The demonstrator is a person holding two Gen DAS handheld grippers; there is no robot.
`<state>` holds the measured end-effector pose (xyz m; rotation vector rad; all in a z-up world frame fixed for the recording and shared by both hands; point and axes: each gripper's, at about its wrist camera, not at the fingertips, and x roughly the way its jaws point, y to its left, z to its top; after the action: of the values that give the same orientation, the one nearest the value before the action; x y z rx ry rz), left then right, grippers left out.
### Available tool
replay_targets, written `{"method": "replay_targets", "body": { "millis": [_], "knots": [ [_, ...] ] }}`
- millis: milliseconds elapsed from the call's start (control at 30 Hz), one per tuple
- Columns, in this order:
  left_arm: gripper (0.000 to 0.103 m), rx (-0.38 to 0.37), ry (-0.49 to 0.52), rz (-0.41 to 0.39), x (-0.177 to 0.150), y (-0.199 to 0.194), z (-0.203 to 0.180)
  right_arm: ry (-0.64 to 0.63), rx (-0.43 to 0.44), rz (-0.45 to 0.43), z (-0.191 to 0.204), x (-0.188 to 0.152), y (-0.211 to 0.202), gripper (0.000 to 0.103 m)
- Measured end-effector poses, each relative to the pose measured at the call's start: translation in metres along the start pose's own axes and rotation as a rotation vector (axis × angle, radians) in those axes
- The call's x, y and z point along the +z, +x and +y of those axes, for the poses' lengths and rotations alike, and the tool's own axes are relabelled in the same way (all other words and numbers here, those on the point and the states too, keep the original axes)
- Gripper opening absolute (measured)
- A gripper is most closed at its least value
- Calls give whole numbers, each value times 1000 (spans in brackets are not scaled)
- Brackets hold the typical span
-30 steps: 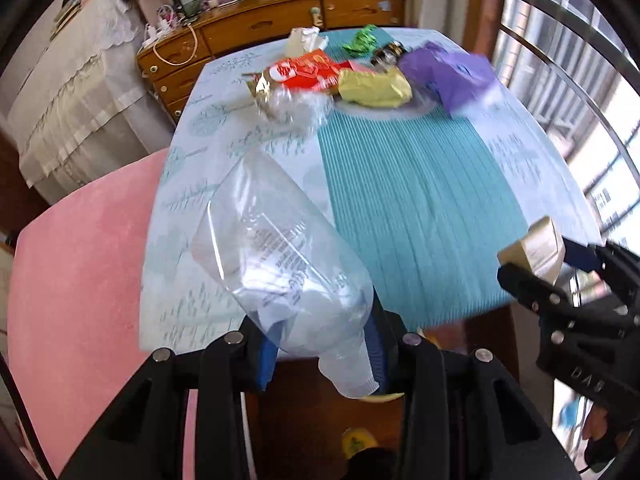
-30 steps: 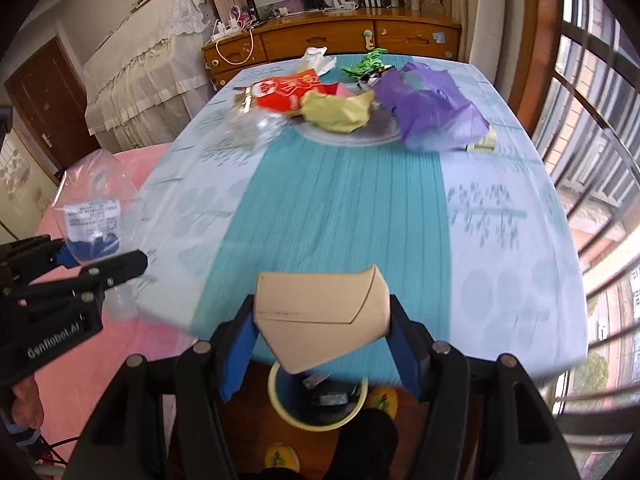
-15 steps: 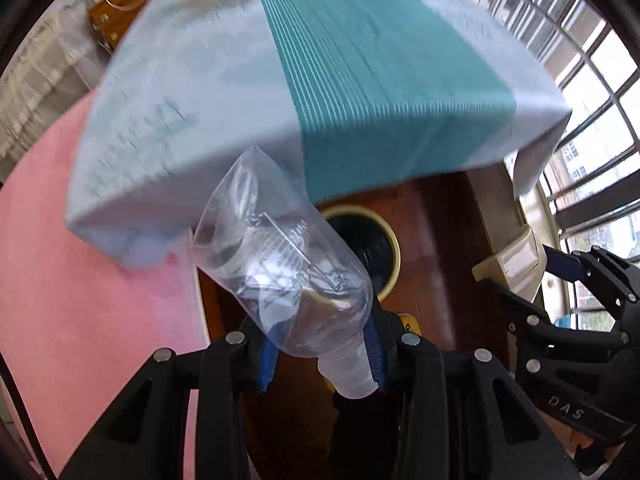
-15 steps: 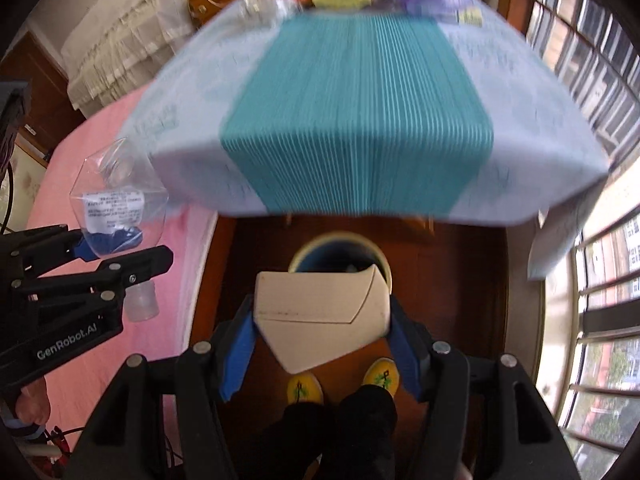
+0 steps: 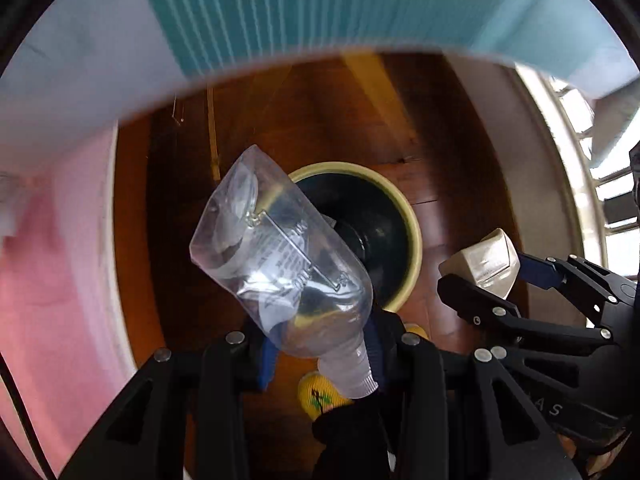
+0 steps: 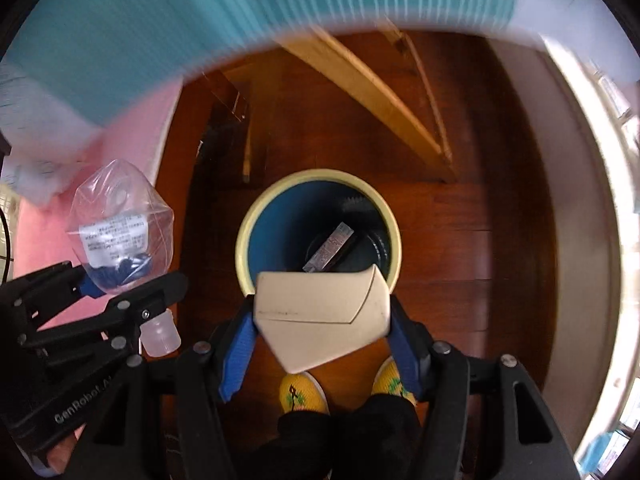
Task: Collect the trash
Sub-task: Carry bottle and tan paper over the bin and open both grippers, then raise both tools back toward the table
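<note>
Tools both loaded: my left tool (image 5: pixel 320 354) pinches crushed clear plastic bottle (image 5: pixel 280 264), right tool (image 6: pixel 320 344) pinches beige folded carton (image 6: pixel 322 316), over yellow-rimmed blue bin (image 6: pixel 244 236).

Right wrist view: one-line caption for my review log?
Right gripper holds a beige carton above the open bin; left gripper alongside grips a clear bottle.

Home: tablecloth (image 5: pixel 248 16), wooden floor (image 6: pixel 500 240), wastebasket (image 6: pixel 244 240).

1. Crumpled clear plastic bottle (image 5: pixel 280 264), printed label, cap end lowest, tilted at frame centre.
2. Beige folded carton (image 6: pixel 322 314), lower centre of right view.
3. Round yellow-rimmed trash bin (image 6: pixel 244 236), blue inside, holding dark scraps, centre.
</note>
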<state>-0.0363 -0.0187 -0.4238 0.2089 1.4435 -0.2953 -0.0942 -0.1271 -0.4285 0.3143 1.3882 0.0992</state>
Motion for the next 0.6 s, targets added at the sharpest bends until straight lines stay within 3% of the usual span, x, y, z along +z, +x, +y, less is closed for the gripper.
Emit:
{"method": "replay_targets", "body": {
  "millis": [133, 200, 333, 433, 600],
  "knots": [
    [36, 20, -20, -12, 5, 35, 8, -9, 20, 13, -6, 9, 46, 62],
    [41, 20, -48, 2, 6, 51, 12, -3, 39, 22, -9, 15, 66, 62],
    [94, -8, -116, 26, 5, 74, 24, 55, 36, 53, -21, 22, 97, 62],
    [97, -17, -130, 18, 5, 76, 30, 60, 66, 16, -26, 24, 98, 71],
    [97, 0, -124, 9, 3, 68, 30, 38, 60, 4, -21, 24, 94, 71]
  ]
}}
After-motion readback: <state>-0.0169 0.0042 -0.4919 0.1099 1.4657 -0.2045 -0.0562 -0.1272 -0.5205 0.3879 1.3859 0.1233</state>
